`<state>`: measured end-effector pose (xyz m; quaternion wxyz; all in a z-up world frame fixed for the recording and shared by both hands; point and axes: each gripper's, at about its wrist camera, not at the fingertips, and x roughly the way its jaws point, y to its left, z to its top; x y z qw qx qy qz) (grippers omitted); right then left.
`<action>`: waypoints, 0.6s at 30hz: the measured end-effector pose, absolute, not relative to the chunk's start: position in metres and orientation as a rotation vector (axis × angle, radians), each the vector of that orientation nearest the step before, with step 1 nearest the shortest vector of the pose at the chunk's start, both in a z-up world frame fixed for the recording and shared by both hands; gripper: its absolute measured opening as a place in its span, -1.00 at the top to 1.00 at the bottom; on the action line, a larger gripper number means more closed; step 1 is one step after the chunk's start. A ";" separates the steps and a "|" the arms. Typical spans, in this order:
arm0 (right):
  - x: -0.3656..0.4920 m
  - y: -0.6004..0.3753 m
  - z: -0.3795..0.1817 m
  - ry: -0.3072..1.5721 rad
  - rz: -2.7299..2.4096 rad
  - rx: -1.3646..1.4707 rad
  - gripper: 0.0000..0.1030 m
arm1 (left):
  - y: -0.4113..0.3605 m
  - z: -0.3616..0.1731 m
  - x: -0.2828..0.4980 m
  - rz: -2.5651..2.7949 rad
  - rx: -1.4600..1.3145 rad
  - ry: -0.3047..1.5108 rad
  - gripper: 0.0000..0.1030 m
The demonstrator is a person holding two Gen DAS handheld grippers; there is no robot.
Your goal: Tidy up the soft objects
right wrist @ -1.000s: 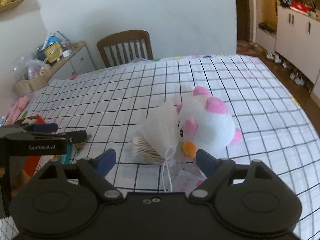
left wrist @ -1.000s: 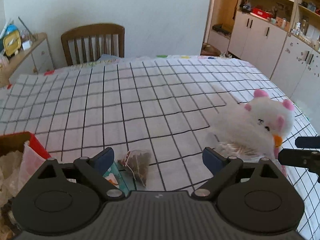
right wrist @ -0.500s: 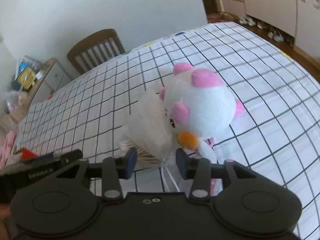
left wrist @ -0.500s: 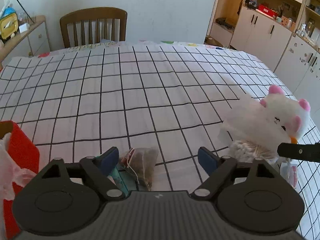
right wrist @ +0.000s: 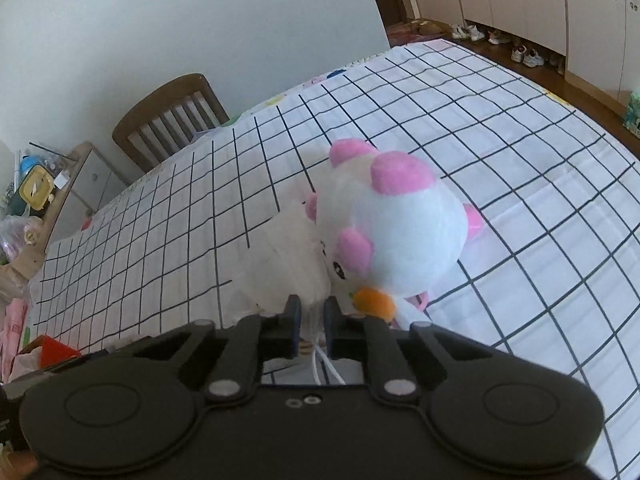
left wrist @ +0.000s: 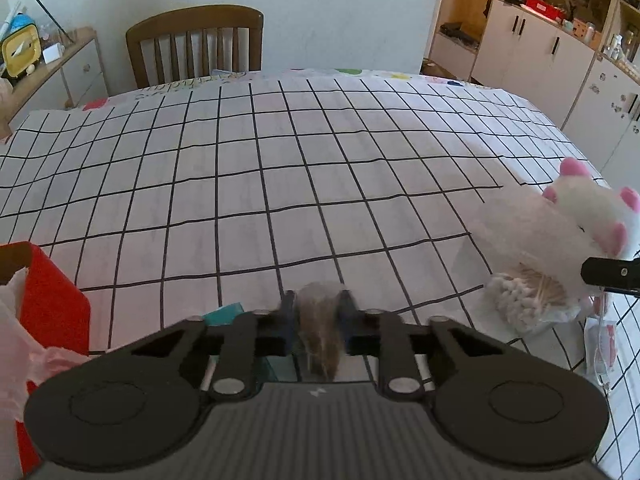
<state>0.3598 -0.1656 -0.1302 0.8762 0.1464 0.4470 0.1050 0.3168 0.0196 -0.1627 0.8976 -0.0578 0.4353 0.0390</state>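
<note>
My left gripper [left wrist: 318,316] is shut on a small mesh sachet of brown dried material [left wrist: 320,328], held between the blue pads over the checked cloth. A teal packet [left wrist: 224,314] lies just left of it. My right gripper [right wrist: 312,320] is shut on the neck of a clear drawstring bag of cotton swabs [right wrist: 288,268], which leans against a white and pink plush toy [right wrist: 392,232]. The bag [left wrist: 528,300] and the plush [left wrist: 588,216] also show at the right of the left wrist view, with the right gripper's finger [left wrist: 612,272] against them.
A red box [left wrist: 52,308] with pink plastic in it stands at the left near edge. A wooden chair [left wrist: 196,40] is at the table's far side. A sideboard [left wrist: 48,72] stands far left, white cupboards [left wrist: 560,60] at the right. The table's right edge drops to the floor [right wrist: 592,100].
Both grippers have shut: the left one on the brown sachet, the right one on the neck of the swab bag. The right gripper has moved in closer to the bag and plush.
</note>
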 end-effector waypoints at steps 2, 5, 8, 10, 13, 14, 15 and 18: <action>0.358 -0.164 -0.127 0.919 0.228 0.290 0.86 | 0.020 -0.161 0.315 0.079 -0.119 0.894 0.76; 0.354 -0.162 -0.121 0.895 0.244 0.268 0.87 | 0.020 -0.157 0.313 0.070 -0.126 0.887 0.81; 0.349 -0.162 -0.113 0.870 0.259 0.251 0.88 | 0.019 -0.154 0.311 0.059 -0.131 0.881 0.83; 0.346 -0.163 -0.107 0.853 0.268 0.243 0.89 | 0.017 -0.151 0.308 0.051 -0.130 0.874 0.84; 0.341 -0.166 -0.098 0.843 0.279 0.247 0.89 | 0.015 -0.144 0.304 0.049 -0.146 0.860 0.84; 0.339 -0.166 -0.095 0.837 0.281 0.242 0.89 | 0.014 -0.140 0.301 0.049 -0.153 0.854 0.84; 0.336 -0.167 -0.091 0.831 0.284 0.235 0.89 | 0.014 -0.136 0.299 0.048 -0.160 0.850 0.84; 0.327 -0.168 -0.080 0.816 0.306 0.227 0.89 | 0.011 -0.124 0.291 0.043 -0.171 0.831 0.84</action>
